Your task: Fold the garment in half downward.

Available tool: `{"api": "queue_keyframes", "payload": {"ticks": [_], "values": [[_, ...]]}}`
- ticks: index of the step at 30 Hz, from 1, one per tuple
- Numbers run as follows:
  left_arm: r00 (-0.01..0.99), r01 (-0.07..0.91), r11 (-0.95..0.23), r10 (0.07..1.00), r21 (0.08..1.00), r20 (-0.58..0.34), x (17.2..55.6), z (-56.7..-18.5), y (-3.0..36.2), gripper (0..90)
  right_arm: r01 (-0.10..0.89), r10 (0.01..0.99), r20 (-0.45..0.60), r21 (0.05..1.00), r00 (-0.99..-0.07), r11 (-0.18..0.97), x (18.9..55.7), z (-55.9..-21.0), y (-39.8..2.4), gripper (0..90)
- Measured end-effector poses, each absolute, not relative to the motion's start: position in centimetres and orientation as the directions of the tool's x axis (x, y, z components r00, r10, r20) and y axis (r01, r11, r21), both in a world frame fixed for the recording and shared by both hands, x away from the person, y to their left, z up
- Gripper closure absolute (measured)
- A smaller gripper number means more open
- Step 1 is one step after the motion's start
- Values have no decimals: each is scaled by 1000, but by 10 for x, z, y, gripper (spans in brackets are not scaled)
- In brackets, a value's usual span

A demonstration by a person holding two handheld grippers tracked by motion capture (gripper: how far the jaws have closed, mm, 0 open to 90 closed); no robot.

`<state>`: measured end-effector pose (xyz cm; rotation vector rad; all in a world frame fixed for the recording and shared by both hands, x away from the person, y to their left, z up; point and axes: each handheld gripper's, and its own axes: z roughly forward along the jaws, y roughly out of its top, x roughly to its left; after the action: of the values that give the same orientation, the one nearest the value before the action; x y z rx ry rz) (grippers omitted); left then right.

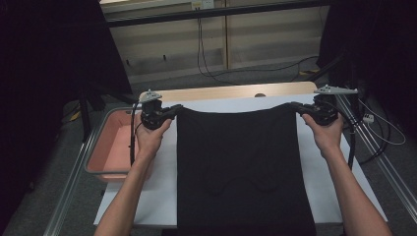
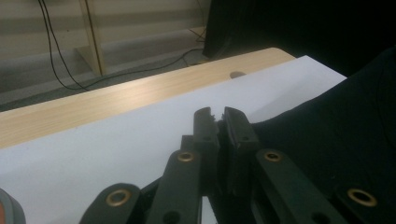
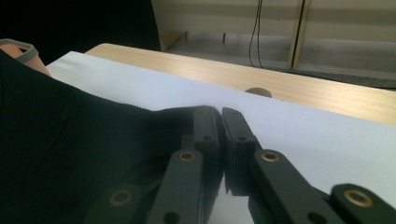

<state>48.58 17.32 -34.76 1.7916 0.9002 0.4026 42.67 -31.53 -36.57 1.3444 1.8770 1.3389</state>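
Both grippers, left (image 1: 173,109) and right (image 1: 295,105), clamp the black cloth (image 1: 243,167) at the table's far edge; next, draw it taut and flat

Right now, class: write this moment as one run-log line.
left gripper: shut on black cloth far left corner | right gripper: shut on far right corner | cloth: spread over white sheet | pink tub: left of table

The black cloth (image 1: 243,162) is a soft, matt fabric that lies mostly smooth, with a few shallow wrinkles. The desk (image 1: 221,92) shows pale wood with a fine grain and a faint sheen, and over it lies a smooth, matt white sheet (image 1: 162,187) that looks like paper. Each claw, left (image 2: 217,114) and right (image 3: 219,112), is matt black plastic with brass-coloured metal rivets, and the tub (image 1: 110,142) is smooth pinkish plastic with a grey rim.
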Motion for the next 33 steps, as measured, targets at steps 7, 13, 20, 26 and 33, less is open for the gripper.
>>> {"api": "queue_keyframes", "payload": {"ticks": [7, 13, 20, 26, 33], "values": [[658, 377, -150, 738, 914, -150, 492, -343, 176, 844, 428, 902, 151, 903, -405, 41, 431, -357, -315, 857], [650, 372, -144, 746, 917, -146, 497, -339, 176, 844, 422, 905, 149, 906, -398, 37, 437, -354, -313, 857], [642, 369, -144, 754, 918, -140, 505, -336, 175, 844, 422, 910, 153, 906, -386, 26, 445, -353, -313, 858], [641, 367, -139, 755, 920, -142, 512, -333, 172, 844, 420, 913, 159, 907, -374, 14, 450, -349, -316, 857], [635, 356, -135, 760, 925, -134, 516, -325, 170, 844, 411, 919, 158, 912, -362, 5, 454, -344, -318, 858]]}}
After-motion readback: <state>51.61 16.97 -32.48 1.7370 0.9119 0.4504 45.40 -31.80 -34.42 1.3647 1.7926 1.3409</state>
